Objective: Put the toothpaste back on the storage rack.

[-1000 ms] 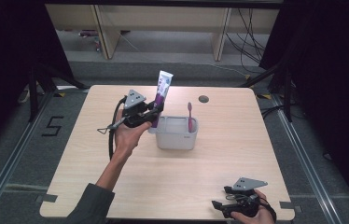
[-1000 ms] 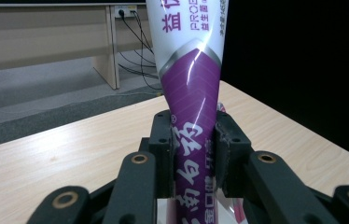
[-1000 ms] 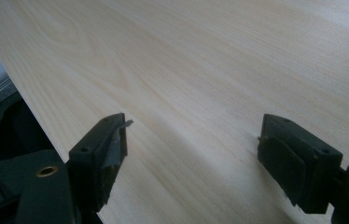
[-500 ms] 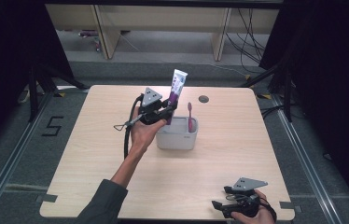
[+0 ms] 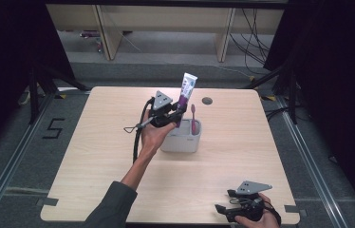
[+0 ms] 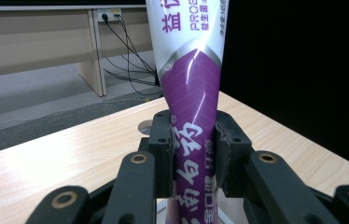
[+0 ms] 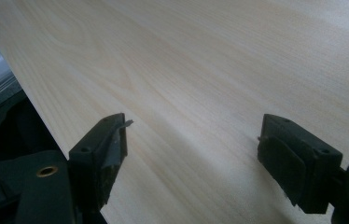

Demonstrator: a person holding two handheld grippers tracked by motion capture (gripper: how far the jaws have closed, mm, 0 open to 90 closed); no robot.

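Observation:
A purple and white toothpaste tube (image 5: 185,95) stands upright, cap end down, over the grey holder box (image 5: 181,137) in the middle of the table. My left gripper (image 5: 178,113) is shut on the tube's lower part. In the left gripper view the tube (image 6: 193,121) rises between both pads, which press on its sides. A pink toothbrush (image 5: 193,118) stands in the right side of the holder. My right gripper (image 5: 223,212) rests at the table's front right corner. In the right gripper view its jaws (image 7: 191,149) stand wide apart over bare wood.
The light wooden table (image 5: 95,142) has a round cable hole (image 5: 207,100) behind the holder. A black cable (image 5: 137,137) hangs from the left gripper. Wooden furniture legs and loose cables stand on the floor beyond the far edge.
My left gripper has carried the tube to the right and lower, from left of the holder to above its left side. The right gripper has stayed put.

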